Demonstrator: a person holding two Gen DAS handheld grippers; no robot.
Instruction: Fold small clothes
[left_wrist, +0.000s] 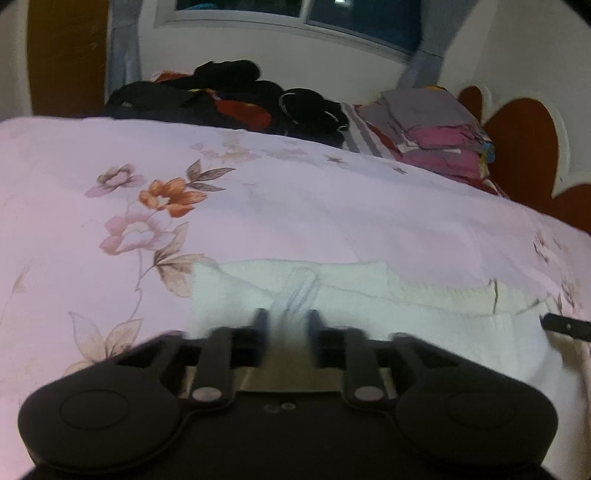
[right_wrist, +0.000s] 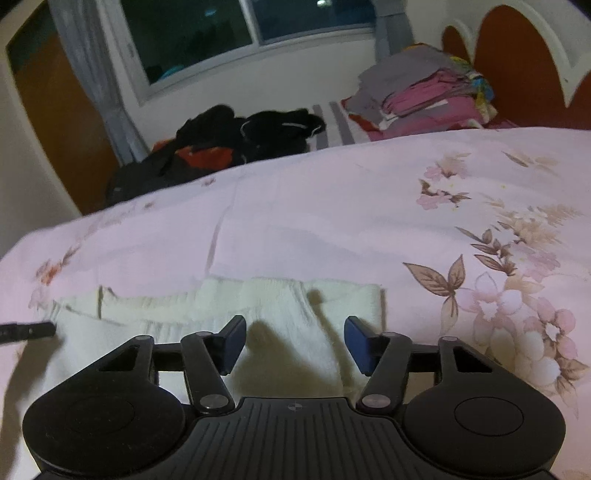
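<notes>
White garment (left_wrist: 369, 306) spread flat on the floral bedspread (left_wrist: 295, 206), left gripper (left_wrist: 286, 321) over the garment's left part, fingers narrowed with blurred cloth between them, right gripper (right_wrist: 294, 339) over its right part, fingers parted around nothing.

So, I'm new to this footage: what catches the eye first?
A white garment lies flat on the pink floral bedcover, right before both grippers. Beyond it, a dark clothes heap sits under the window, beside a folded pink and grey stack by the headboard.
</notes>
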